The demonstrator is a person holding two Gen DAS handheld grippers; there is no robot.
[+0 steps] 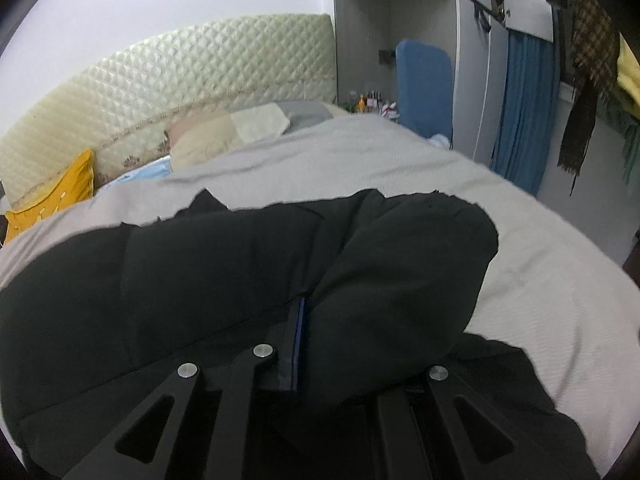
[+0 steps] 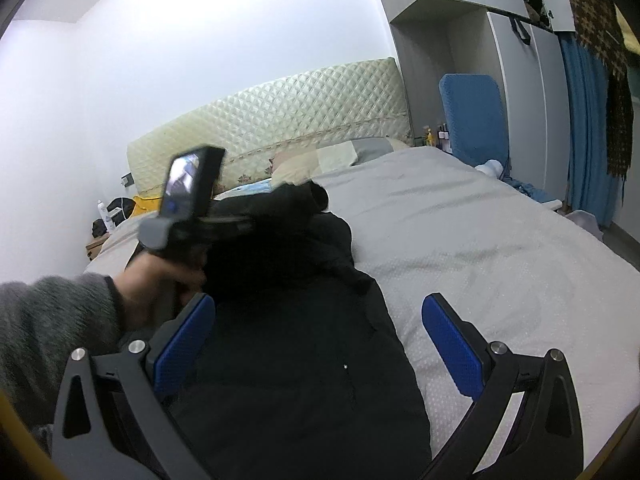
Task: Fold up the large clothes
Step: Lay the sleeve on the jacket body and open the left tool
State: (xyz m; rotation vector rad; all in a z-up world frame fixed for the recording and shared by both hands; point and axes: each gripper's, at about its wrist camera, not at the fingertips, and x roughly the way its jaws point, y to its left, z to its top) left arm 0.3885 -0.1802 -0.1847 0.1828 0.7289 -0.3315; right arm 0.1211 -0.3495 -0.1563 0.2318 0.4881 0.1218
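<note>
On the grey-covered bed (image 2: 500, 248), the left claw (image 1: 298, 344) pinches a fold of the black padded jacket (image 2: 288, 360), while the right claw (image 2: 320, 340) stands spread above it.

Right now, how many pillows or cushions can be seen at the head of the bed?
2: a beige patchwork pillow against the quilted cream headboard, and a mustard-yellow cushion in the left corner. Others may be hidden.

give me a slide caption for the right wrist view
Open right gripper over black jacket on grey bed.
</note>
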